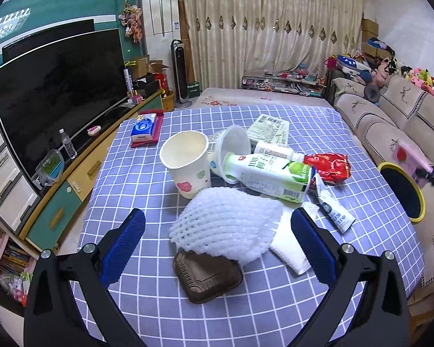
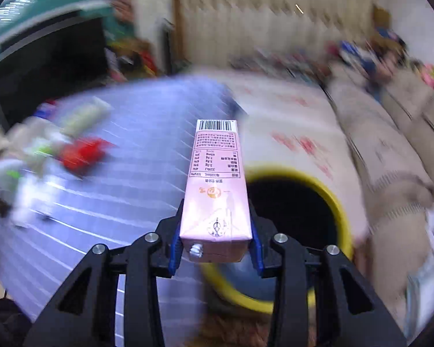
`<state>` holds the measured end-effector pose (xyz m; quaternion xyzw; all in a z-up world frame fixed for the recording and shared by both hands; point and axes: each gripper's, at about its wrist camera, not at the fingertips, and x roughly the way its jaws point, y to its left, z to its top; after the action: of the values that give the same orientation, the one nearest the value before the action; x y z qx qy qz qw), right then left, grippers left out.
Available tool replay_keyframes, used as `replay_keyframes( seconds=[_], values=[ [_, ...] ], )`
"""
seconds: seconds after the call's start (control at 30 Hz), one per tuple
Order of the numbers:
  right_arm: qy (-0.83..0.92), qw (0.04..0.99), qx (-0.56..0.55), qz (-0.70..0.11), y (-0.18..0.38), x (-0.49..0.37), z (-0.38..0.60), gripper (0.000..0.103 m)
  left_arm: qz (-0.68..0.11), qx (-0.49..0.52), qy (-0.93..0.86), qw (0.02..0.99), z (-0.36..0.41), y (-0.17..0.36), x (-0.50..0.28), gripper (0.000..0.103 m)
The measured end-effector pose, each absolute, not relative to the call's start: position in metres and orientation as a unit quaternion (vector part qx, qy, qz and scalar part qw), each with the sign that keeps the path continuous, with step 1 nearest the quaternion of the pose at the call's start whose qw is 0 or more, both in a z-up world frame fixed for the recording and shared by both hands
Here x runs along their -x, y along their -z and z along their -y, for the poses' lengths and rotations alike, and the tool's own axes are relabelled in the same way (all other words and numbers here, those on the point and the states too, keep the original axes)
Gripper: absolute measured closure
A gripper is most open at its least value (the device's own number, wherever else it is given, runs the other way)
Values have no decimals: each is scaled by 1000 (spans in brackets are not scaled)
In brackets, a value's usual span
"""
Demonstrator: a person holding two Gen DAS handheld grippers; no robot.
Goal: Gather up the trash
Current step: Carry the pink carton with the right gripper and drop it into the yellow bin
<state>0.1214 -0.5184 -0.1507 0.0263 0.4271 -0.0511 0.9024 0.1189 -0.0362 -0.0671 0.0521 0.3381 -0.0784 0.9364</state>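
Observation:
Trash lies piled on the blue checked tablecloth [image 1: 147, 202]: a paper cup [image 1: 188, 162], a clear plastic cup [image 1: 231, 147], a green-and-white bottle [image 1: 269, 173], a red wrapper [image 1: 329, 166], a white foam net [image 1: 225, 225] and a brown plastic tray [image 1: 207, 274]. My left gripper [image 1: 218, 219] hangs open just above the foam net, its blue pads on either side and apart from it. My right gripper [image 2: 216, 219] is shut on a pink drink carton [image 2: 215, 179], held lengthwise beside the yellow-rimmed bin [image 2: 332, 196]. The right wrist view is motion-blurred.
A blue tissue pack on a red book [image 1: 146, 128] sits at the table's far left corner. A large TV [image 1: 58, 92] stands left of the table. A beige sofa [image 1: 390, 121] runs along the right, with the bin [image 1: 390, 167] between it and the table.

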Motion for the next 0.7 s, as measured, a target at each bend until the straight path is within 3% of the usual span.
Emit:
replay_keyframes(
  seconds=[0.27, 0.4, 0.47, 0.7],
  values=[
    [94, 787, -15, -609, 261, -186, 562, 67, -346, -61, 97, 931, 54, 70, -118, 4],
    [106, 776, -25, -621, 282, -197, 563, 65, -357, -68, 100, 926, 59, 77, -120, 4],
    [109, 779, -30, -617, 281, -195, 558, 55, -361, -74, 101, 924, 61, 82, -122, 4],
    [113, 811, -32, -573, 249, -178, 545, 54, -370, -76, 110, 919, 62, 93, -138, 4]
  ],
)
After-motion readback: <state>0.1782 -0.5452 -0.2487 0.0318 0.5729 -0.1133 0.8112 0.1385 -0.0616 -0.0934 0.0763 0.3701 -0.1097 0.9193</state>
